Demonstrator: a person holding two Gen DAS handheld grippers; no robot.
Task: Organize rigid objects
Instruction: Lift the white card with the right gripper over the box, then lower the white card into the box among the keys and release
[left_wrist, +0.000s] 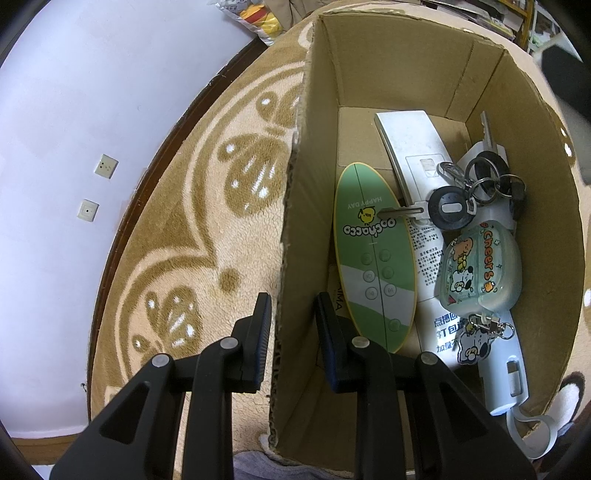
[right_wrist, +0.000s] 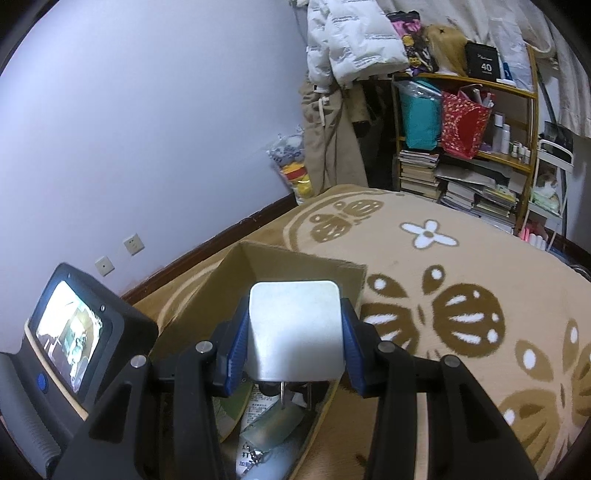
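Note:
An open cardboard box (left_wrist: 399, 62) stands on a patterned blanket. Inside lie a green oval remote (left_wrist: 373, 258), a white remote (left_wrist: 410, 147), a bunch of keys (left_wrist: 476, 184), a translucent "cheers" case (left_wrist: 480, 266) and a pale blue device (left_wrist: 506, 376). My left gripper (left_wrist: 293, 325) straddles the box's left wall, one finger outside and one inside, with a gap showing on the inner side. My right gripper (right_wrist: 293, 343) is shut on a flat white remote (right_wrist: 293, 314), held level above the box (right_wrist: 295, 258). The keys and case show dimly beneath it.
The tan blanket (right_wrist: 461, 258) with brown flower shapes spreads to the right and beyond the box. A lilac wall with sockets (left_wrist: 105, 166) runs along the left. A shelf (right_wrist: 461, 147) of books and bags stands at the back right. The left gripper's screen unit (right_wrist: 70, 332) sits beside the box.

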